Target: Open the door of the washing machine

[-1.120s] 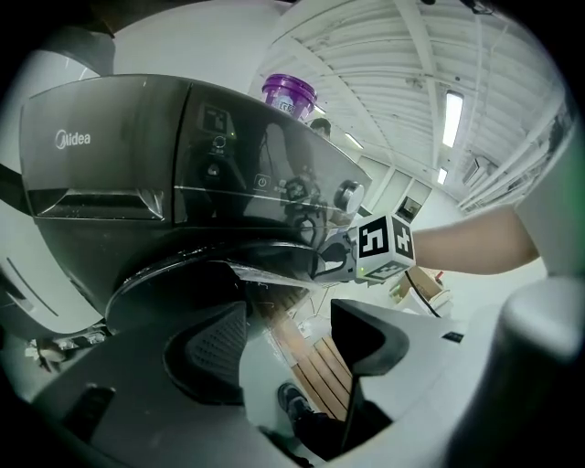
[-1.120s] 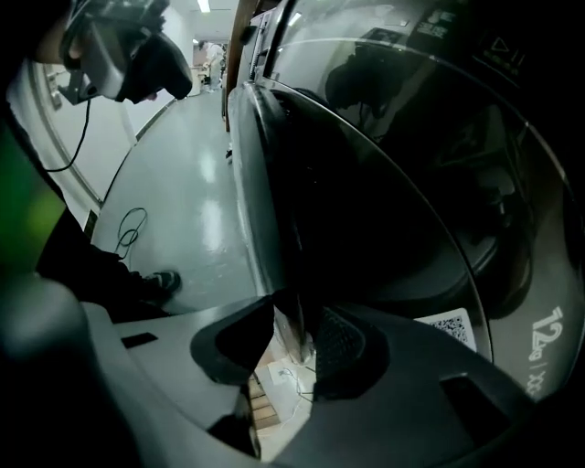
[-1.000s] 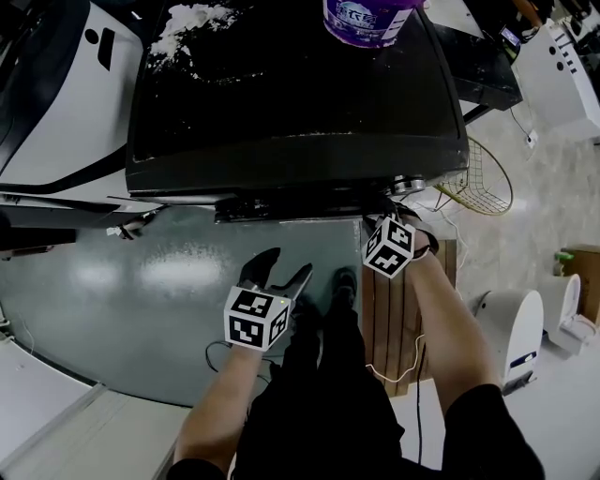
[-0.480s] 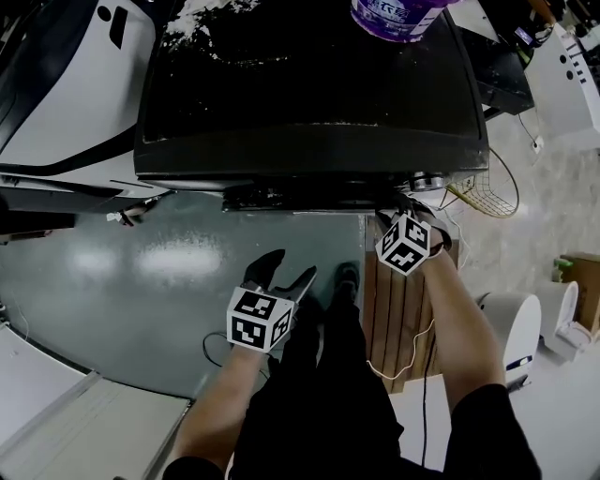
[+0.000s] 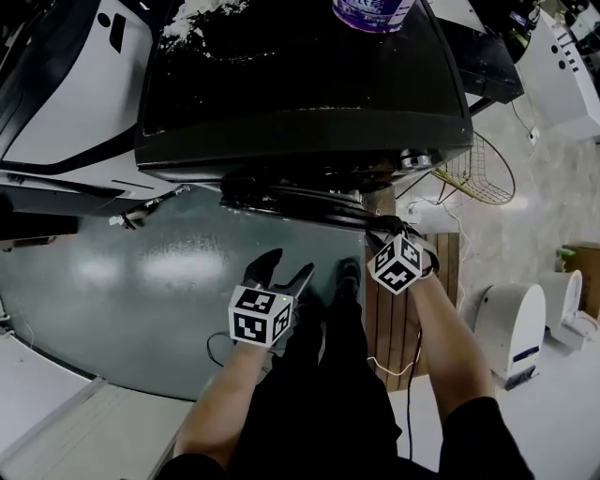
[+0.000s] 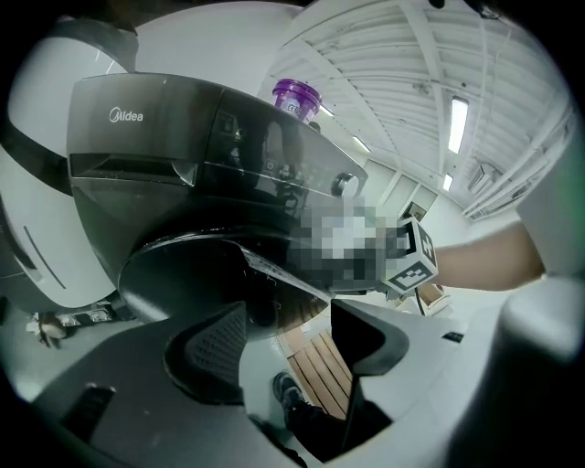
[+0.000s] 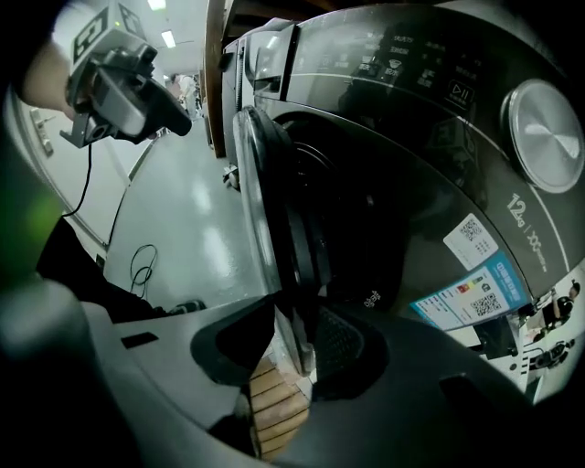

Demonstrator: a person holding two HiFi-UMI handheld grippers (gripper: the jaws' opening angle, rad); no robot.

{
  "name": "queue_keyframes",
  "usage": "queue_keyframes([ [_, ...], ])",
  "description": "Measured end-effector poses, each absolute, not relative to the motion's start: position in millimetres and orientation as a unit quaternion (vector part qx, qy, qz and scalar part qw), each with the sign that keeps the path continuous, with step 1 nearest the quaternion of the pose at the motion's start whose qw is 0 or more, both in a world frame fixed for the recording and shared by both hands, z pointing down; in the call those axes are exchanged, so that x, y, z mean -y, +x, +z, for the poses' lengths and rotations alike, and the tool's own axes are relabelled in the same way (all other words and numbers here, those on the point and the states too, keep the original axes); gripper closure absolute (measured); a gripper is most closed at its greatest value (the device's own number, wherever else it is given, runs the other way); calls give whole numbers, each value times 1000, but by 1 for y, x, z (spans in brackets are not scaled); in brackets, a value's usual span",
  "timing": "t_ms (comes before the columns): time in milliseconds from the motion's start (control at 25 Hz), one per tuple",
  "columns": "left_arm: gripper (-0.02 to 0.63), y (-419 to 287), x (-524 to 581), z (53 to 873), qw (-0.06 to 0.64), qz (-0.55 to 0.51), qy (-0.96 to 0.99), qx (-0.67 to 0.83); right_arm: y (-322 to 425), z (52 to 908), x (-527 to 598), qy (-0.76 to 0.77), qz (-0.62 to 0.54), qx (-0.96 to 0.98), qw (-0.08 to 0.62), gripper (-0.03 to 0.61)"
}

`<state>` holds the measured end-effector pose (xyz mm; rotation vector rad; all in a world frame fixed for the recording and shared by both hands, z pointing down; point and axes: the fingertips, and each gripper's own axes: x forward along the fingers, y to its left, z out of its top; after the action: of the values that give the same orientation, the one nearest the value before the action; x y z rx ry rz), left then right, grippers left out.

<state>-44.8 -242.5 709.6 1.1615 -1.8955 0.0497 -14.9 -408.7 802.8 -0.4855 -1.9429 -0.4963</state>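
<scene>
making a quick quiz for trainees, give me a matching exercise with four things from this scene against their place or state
Things
1. door
2. left gripper
3. purple tub
4. wire basket

Place or state
A. on top of the washer
B. jaws apart, nothing between them
C. ajar, its edge gripped by the right gripper
D. beside the washer

Pairs: 1-C, 2-B, 3-A, 4-D
</scene>
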Motion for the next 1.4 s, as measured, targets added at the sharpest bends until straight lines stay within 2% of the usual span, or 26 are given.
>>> queue_keyframes([
  [360, 311, -32, 241, 707, 434, 25, 474, 766, 35, 804, 364, -183, -129, 821, 525, 453],
  [640, 332, -12, 219, 717, 462, 34, 441, 768, 85, 801, 322, -261, -86, 797, 538, 465],
  [840, 345, 4, 210, 713, 472, 33, 430, 769, 121, 781, 324, -256, 0, 810, 527, 471],
  [1040, 357, 4, 188, 716, 475, 55, 403, 780, 159, 775, 330, -271, 0, 790, 550, 471],
  [1400, 371, 13, 136, 725, 498, 48, 344, 795, 143, 745, 309, -309, 23, 788, 532, 471],
])
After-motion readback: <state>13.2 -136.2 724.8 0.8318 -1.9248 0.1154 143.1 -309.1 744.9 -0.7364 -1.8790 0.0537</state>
